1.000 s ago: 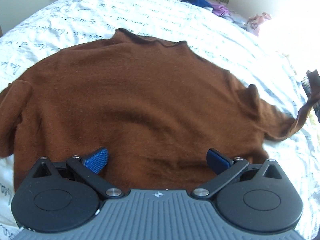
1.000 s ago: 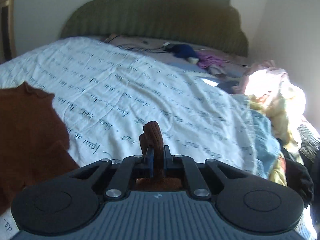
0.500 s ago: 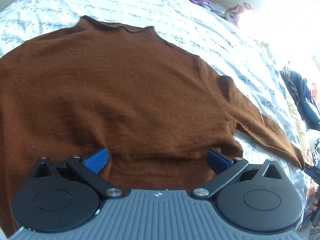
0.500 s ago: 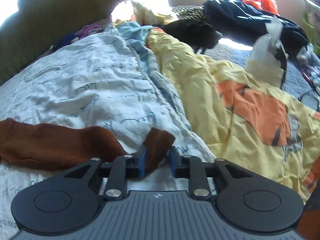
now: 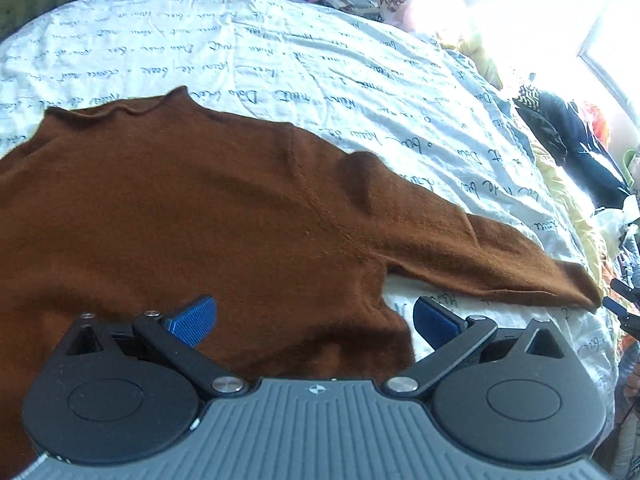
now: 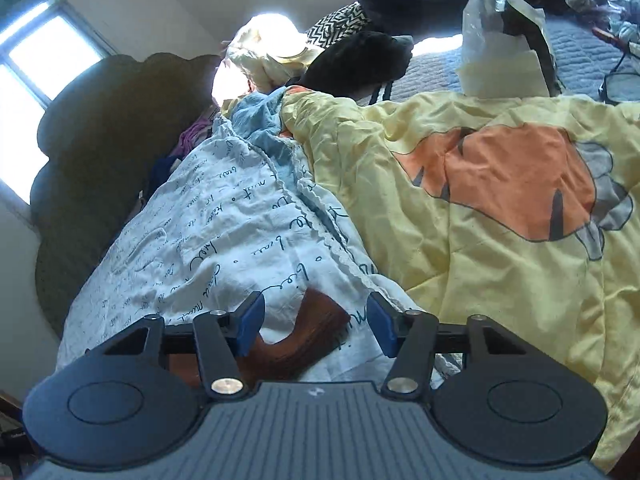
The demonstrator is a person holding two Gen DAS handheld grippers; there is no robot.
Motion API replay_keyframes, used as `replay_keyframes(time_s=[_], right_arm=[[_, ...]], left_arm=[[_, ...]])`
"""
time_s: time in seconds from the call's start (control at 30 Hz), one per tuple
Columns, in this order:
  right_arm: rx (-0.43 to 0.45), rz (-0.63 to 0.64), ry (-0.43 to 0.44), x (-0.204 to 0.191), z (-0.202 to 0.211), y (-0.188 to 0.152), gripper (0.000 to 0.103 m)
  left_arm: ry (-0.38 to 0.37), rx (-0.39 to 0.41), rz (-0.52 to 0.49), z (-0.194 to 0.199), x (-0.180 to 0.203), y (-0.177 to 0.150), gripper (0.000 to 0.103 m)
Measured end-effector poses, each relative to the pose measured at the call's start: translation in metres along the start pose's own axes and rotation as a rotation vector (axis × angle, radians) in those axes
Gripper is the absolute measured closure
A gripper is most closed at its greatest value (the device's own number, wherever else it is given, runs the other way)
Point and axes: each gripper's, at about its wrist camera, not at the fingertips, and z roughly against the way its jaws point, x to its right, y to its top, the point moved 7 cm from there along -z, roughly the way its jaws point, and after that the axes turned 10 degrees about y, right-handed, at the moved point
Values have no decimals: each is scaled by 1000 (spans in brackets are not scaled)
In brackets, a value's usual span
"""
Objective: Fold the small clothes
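**Both claws wide, sweater flat on the bed**

Left claw (image 5: 314,318) hangs low over the brown sweater (image 5: 192,208), blue pads spread far apart and gripping nothing. One pad sits above the knit near the hem, the other above the white script-printed bedspread (image 5: 304,52) just past the sweater's side edge. The claw points up the bed toward the neckline, tilted downward at the fabric.

The sweater lies spread flat on the bedspread, collar toward the far end of the bed, one sleeve (image 5: 492,256) stretched straight out toward the bed's right edge.

Right claw (image 6: 314,326) is at that edge, rolled to one side so the room looks tipped. Its pads stand well apart, holding nothing; the sleeve's cuff (image 6: 308,336) lies loose on the bedspread between them, touching neither pad as far as the view shows. Beyond it, a yellow quilt (image 6: 480,232) with an orange print is bunched against the bedspread, dark clothes (image 6: 360,60) heaped further back.
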Motion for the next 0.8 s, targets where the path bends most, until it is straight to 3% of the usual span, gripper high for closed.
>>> replay_keyframes(time_s=[0.07,0.13,0.2,0.23,0.4,0.53,0.57,0.6,0.67,0.7,0.73,0.77,0.8], right_arm=[[-5,-73,55,10,-6,-4,47],[-2,-99,47,16,-12,-7,47],[0,-109,69,18,-17,-10,65],[-12,-116,69,20,-22,-12,94],[31,-22,71,-11,-15,0,96],[149,68,141,-64,12,48,96],[163,84,119,-72,16,59,96],[173,95,29,-74,18,68,96],[178,155,-211,-61,13,77,95],[130,184,-362,-44,3,74,94],[55,170,-416,-30,-6,70,86],[7,107,-404,-14,-11,60,80],[35,71,-348,-10,-4,52,80]], left_arm=[[33,14,12,5,-18,-7,0],[48,-3,35,4,-39,-14,0],[69,-39,76,-3,-58,-17,0],[74,-54,97,-6,-65,-19,0],[70,-66,129,-8,-74,-20,0],[46,-51,109,1,-61,-15,0],[45,-47,108,2,-57,-13,0],[43,-47,105,2,-52,-12,0],[37,-54,104,1,-47,-13,0],[31,-57,103,2,-44,-14,0],[29,-59,100,1,-43,-16,0],[29,-63,93,2,-42,-18,0],[33,-66,84,2,-42,-20,0]])
